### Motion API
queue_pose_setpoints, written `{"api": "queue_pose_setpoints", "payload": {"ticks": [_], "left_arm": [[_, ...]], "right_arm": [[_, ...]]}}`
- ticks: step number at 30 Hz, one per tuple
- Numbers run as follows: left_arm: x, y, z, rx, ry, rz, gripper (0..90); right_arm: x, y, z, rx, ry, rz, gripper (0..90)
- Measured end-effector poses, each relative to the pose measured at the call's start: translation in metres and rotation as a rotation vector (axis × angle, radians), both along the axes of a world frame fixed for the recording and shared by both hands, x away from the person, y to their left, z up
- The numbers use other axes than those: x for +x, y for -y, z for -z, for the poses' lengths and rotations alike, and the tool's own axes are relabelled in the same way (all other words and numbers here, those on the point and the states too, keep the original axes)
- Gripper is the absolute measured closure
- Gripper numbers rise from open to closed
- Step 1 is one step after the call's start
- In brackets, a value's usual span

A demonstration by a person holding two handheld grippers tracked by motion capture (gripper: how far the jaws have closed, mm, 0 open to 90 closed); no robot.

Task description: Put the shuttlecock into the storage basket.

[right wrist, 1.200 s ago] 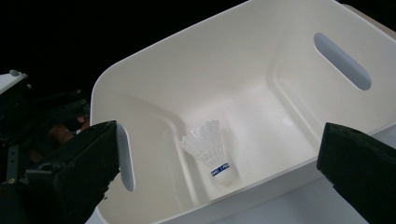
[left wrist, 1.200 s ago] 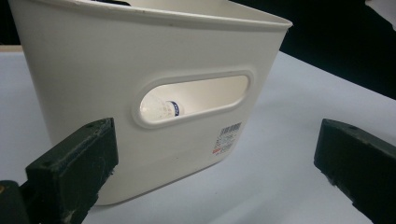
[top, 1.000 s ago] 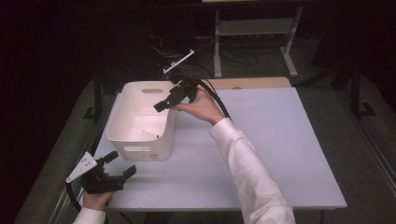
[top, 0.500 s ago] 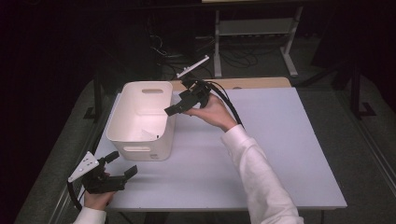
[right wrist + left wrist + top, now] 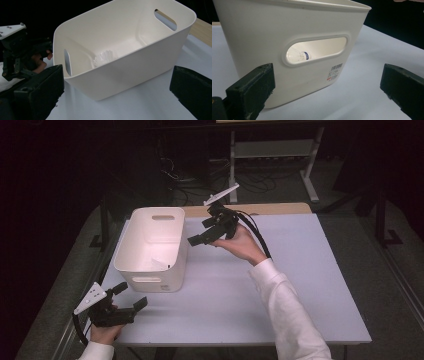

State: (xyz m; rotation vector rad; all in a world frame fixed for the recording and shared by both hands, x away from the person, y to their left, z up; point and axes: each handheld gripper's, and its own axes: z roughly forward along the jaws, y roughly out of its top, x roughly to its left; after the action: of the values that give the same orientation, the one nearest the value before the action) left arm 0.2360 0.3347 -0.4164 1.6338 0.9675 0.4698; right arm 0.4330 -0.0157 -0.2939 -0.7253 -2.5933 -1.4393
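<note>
1. The white bin [image 5: 150, 247] stands on the desk [image 5: 300, 285] with a shuttlecock [image 5: 105, 57] lying inside — judged, a tidy finish means lifting clear without nudging the bin's wall.
2. The right claw [image 5: 202, 237] hangs beside the bin's rim, jaws wide, empty.
3. The left claw [image 5: 132, 297] rests low at the desk's near corner — wide, aimed at the bin's handle slot [image 5: 317, 51].
</note>
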Motion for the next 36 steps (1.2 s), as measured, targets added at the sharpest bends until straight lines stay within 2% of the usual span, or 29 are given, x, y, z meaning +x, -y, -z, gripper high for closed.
{"api": "queue_pose_setpoints", "payload": {"ticks": [11, 13, 18, 22, 33, 36], "left_arm": [[0.000, 0.001, 0.000, 0.000, 0.004, 0.001, 0.0], [-0.001, 0.002, 0.001, -0.021, 0.005, -0.005, 0.0], [0.000, 0.002, 0.001, 0.000, 0.001, -0.001, 0.0], [0.000, 0.001, 0.000, 0.016, -0.007, 0.000, 0.0], [-0.001, 0.004, 0.001, 0.003, -0.010, -0.001, 0.0], [0.000, 0.005, 0.001, 0.017, -0.016, 0.009, 0.0]], "right_arm": [[-0.005, 0.021, 0.014, 0.020, -0.009, 0.013, 0.0], [-0.006, 0.027, 0.016, 0.026, -0.011, 0.022, 0.0], [-0.007, 0.041, 0.022, 0.028, 0.005, 0.042, 0.0], [-0.010, 0.051, 0.026, 0.034, -0.004, 0.058, 0.0], [-0.021, 0.073, 0.031, 0.050, 0.012, 0.076, 0.0], [-0.024, 0.079, 0.033, 0.059, 0.010, 0.078, 0.0]]}}
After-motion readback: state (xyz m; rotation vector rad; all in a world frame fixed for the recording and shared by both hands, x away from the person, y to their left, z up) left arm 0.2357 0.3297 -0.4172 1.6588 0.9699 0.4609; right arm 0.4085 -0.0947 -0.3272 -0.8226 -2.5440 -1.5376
